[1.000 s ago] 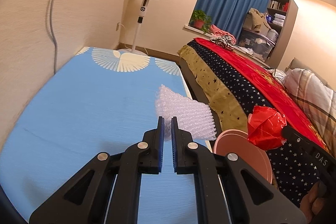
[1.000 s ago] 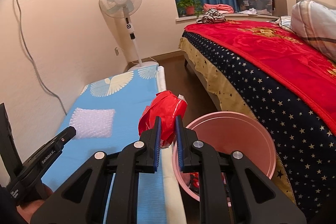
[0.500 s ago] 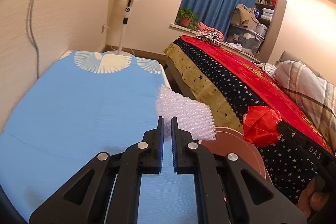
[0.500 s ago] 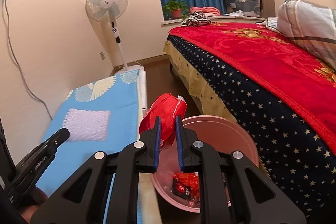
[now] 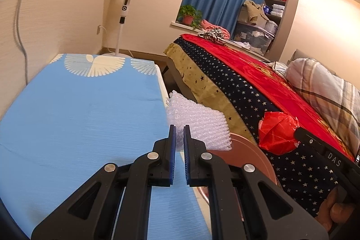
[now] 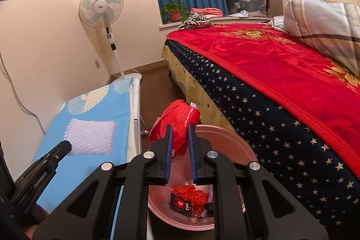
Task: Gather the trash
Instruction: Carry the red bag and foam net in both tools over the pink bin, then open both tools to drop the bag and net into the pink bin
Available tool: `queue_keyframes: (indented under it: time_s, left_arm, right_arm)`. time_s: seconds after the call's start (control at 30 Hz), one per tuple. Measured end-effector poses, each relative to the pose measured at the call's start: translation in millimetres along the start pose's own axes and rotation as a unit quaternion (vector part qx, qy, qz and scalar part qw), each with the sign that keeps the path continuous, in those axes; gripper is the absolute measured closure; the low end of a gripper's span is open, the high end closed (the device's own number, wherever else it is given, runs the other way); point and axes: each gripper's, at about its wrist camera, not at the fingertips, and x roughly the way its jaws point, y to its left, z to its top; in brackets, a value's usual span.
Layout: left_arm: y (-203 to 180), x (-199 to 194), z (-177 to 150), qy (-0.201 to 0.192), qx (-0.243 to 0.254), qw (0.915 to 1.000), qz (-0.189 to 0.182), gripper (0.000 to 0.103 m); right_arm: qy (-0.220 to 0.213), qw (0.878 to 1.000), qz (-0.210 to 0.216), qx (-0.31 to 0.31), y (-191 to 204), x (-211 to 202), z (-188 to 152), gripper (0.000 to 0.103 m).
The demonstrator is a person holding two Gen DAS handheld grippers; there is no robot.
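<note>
My left gripper (image 5: pixel 179 127) is shut on a sheet of clear bubble wrap (image 5: pixel 199 123) and holds it by the right edge of the blue mat (image 5: pixel 78 116), next to the pink bin (image 5: pixel 254 156). The bubble wrap also shows in the right wrist view (image 6: pixel 90 136). My right gripper (image 6: pixel 180 127) is shut on a crumpled red plastic bag (image 6: pixel 177 123) and holds it over the pink bin (image 6: pixel 225 134), which has red wrappers (image 6: pixel 191 197) inside. The red bag also shows in the left wrist view (image 5: pixel 277 134).
A bed with a red and starred blanket (image 6: pixel 270 73) stands right of the bin. A standing fan (image 6: pixel 103 10) is at the far wall. A narrow floor strip (image 6: pixel 153 91) runs between mat and bed. A checked pillow (image 6: pixel 324 24) lies on the bed.
The right gripper with the red bag has moved over the pink bin, and its jaws have widened slightly. The left gripper has carried the bubble wrap right, toward the mat's edge and the bin.
</note>
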Motion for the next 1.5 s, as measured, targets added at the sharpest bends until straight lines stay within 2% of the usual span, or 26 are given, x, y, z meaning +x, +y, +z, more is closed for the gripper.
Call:
queue_keyframes:
  time_s: [0.87,1.17,1.3,1.33,1.37,1.4,1.47,1.5]
  left_arm:
    - [-34.7,36.7,-14.8,0.028,0.026,0.9988,-0.029,0.096]
    - [-50.7,56.5,-27.3,0.058,0.045,0.9964,-0.042,0.096]
    - [-53.7,68.3,-33.9,0.089,0.049,0.9932,-0.057,0.096]
    - [-54.3,69.6,-35.1,0.092,0.05,0.9927,-0.059,0.094]
    - [-54.2,70.8,-35.8,0.095,0.051,0.9922,-0.062,0.085]
    - [-54.2,70.5,-36.0,0.096,0.052,0.9921,-0.062,0.073]
    - [-53.4,66.8,-34.3,0.089,0.053,0.9929,-0.059,0.061]
    - [-52.4,63.8,-32.5,0.084,0.053,0.9934,-0.056,0.061]
  right_arm:
    - [0.011,0.998,-0.044,0.035,-34.4,22.6,-5.6,0.089]
    - [0.019,0.998,-0.053,0.041,-41.7,31.9,-6.2,0.089]
    - [0.015,0.997,-0.059,0.045,-44.4,32.2,-4.7,0.089]
    - [0.016,0.997,-0.061,0.045,-44.0,32.9,-4.4,0.088]
    - [0.016,0.997,-0.064,0.044,-43.6,33.0,-4.3,0.087]
    - [0.017,0.997,-0.067,0.043,-42.9,33.2,-3.7,0.085]
    - [0.016,0.997,-0.067,0.045,-43.4,32.0,-2.7,0.072]
    - [0.016,0.996,-0.068,0.047,-43.2,30.9,-2.4,0.067]
